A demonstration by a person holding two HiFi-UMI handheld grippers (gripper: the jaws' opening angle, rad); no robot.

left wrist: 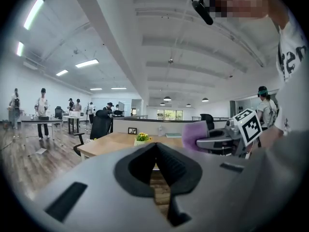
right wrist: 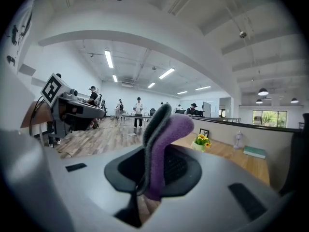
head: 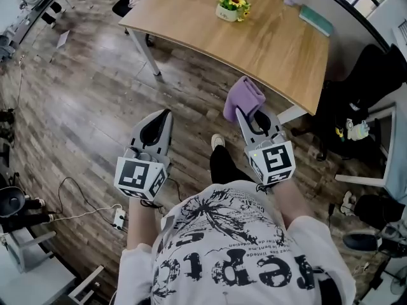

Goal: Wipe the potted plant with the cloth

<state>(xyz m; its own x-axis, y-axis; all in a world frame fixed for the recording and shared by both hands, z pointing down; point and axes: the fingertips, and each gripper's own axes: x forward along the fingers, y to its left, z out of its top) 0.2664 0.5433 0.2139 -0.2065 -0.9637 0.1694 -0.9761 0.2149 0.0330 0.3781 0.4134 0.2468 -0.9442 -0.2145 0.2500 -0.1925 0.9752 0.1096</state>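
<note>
Right gripper view shows my right gripper [right wrist: 145, 185] pinching a purple cloth [right wrist: 166, 134] by its lower end, with the rest of the fold standing up loose above the jaws. Head view shows my left gripper [head: 165, 115] beside it, jaws pressed together with nothing between them. Both tools hang over wood-pattern floor, short of the near edge of a pale wooden table [head: 273, 56]. The potted plant [head: 233, 6], a small white pot of yellow flowers, stands toward the far side of that table, well apart from both tools. I judge the main risk to be the pot itself: it looks small and light, so a firm sideways swipe could slide or tip it, and my closed left tool is not placed to steady it. The floppy free end of the cloth could also drag across the blooms and snag them instead of wiping cleanly. Because the grip takes only one end, a hard pull against the leaves might tug the cloth out. The long reach over the tabletop makes fine pressure harder to judge.
</note>
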